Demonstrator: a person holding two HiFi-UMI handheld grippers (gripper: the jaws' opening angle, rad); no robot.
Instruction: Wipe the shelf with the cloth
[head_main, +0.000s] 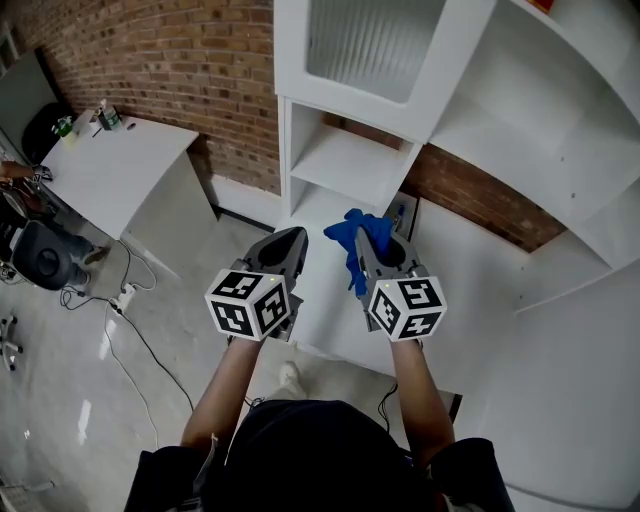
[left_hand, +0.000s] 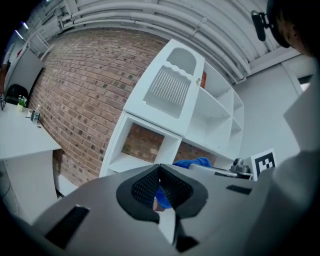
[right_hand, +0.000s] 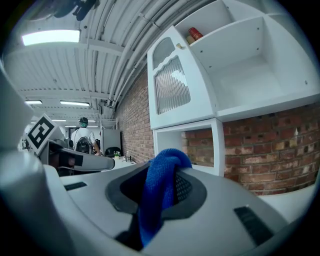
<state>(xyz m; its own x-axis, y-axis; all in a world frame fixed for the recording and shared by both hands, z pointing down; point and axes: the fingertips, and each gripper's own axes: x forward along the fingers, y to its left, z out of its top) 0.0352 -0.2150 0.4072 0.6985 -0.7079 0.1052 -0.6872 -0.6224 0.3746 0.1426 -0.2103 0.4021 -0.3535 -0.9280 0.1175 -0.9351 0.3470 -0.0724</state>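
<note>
Hazards With Cloth Held Clear of Shelf

**Head view.** Both grippers hang side by side in front of the white shelf (head_main: 350, 160), and neither touches it. The right gripper (head_main: 375, 238) carries the blue cloth (head_main: 347, 232), which bunches out past the jaw tips. The left gripper (head_main: 297, 232) sits just beside it with its jaws drawn together. No wiping contact shows, so the task appears to be at its approach stage.
- Risk: the two grippers are close. A sweep to the left could knock the right one against the left one and jolt the cloth.

**Left gripper view.** The jaws meet at the tips with nothing between them. The blue seen past them is the cloth (left_hand: 195, 162) in the other gripper. The lower bay of the shelf (left_hand: 117, 145) lies ahead.
- Risk: this gripper has no job in the wipe. If it follows the other one into the bay, it may strike an upright.

**Right gripper view.** The jaws are closed on a fold of cloth (right_hand: 157, 190). One lobe rises above them and a tail hangs below. The shelf post (right_hand: 217, 140) stands ahead, near the brick wall.
- Risk: only a fold is pinched. Drag along the board could pull the cloth out of the jaws.
- Risk: the cloth pads only part of the tips. A steep approach could put bare jaw on the white surface and scuff it.
- Risk: the hanging tail may snag on the post or on the front edge of a board.
</note>
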